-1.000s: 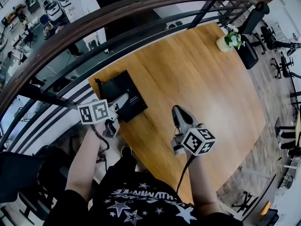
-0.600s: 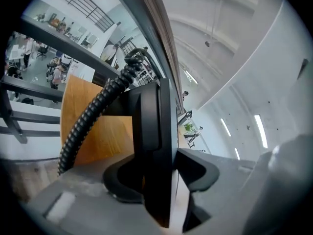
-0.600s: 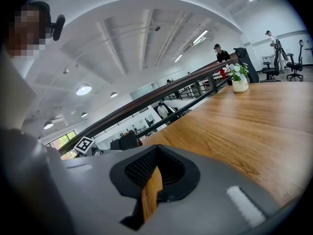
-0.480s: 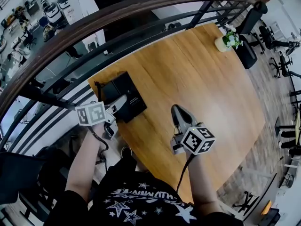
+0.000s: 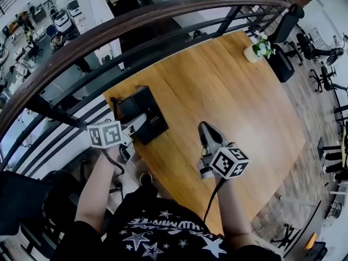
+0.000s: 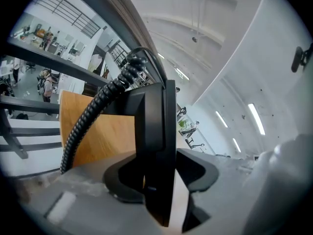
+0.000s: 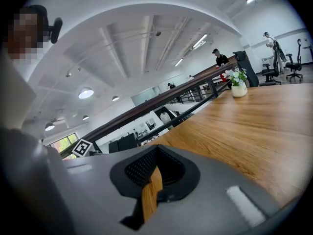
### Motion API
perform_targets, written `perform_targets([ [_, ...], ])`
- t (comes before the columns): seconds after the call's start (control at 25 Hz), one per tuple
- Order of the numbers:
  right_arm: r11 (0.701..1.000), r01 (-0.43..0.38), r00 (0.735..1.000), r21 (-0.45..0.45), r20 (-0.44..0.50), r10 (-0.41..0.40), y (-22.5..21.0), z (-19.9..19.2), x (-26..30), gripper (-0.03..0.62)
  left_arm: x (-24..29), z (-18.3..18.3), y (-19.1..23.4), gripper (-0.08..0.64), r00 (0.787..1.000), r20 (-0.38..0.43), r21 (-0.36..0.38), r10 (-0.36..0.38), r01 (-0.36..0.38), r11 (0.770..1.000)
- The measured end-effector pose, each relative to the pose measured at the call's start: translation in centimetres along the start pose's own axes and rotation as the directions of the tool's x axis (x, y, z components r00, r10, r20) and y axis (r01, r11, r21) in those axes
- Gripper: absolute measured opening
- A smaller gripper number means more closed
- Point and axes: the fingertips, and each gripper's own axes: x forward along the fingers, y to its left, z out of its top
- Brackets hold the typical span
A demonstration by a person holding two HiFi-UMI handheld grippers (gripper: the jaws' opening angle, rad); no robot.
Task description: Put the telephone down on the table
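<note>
The black telephone (image 5: 148, 106) sits on the near left corner of the wooden table (image 5: 228, 91). My left gripper (image 5: 141, 125) reaches onto its near side. In the left gripper view its jaws (image 6: 159, 168) are shut on a flat black part of the phone, the handset (image 6: 156, 126), seen edge-on and upright. A coiled black cord (image 6: 93, 119) runs from its top down to the left. My right gripper (image 5: 205, 130) hovers over the table's near edge, right of the phone, shut with nothing in it (image 7: 152, 175).
A dark curved railing (image 5: 109, 26) runs close behind the table's left and far edges. A potted plant (image 5: 256, 49) stands at the far right corner, also seen in the right gripper view (image 7: 239, 88). Black office chairs (image 5: 283, 58) stand beyond the table.
My left gripper has closed on the handset and drawn back a little toward me, lifting slightly. The right gripper has stayed put.
</note>
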Motion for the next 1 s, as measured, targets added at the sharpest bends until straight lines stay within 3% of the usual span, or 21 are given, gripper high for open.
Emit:
perform_targets([
  [0.24,1.0,-0.026,0.999,-0.006,0.02,0.026,1.2,-0.4,-1.4,0.0,-1.7,-0.9,-2.0,0.196,0.999,0.017,0.025,-0.032,0.032,0.999],
  [0.6,0.997,-0.07,0.997,-0.015,0.033,0.071,2.0,-1.1,-6.7,0.0,-5.0,-3.2,-8.8,0.195,0.996,0.072,0.077,-0.06,0.054,0.996],
  [1.0,0.99,-0.134,0.99,-0.045,0.044,0.136,2.8,-3.4,-14.2,-0.001,-9.4,-10.1,-14.0,0.195,0.99,0.14,0.082,-0.035,0.024,0.996],
])
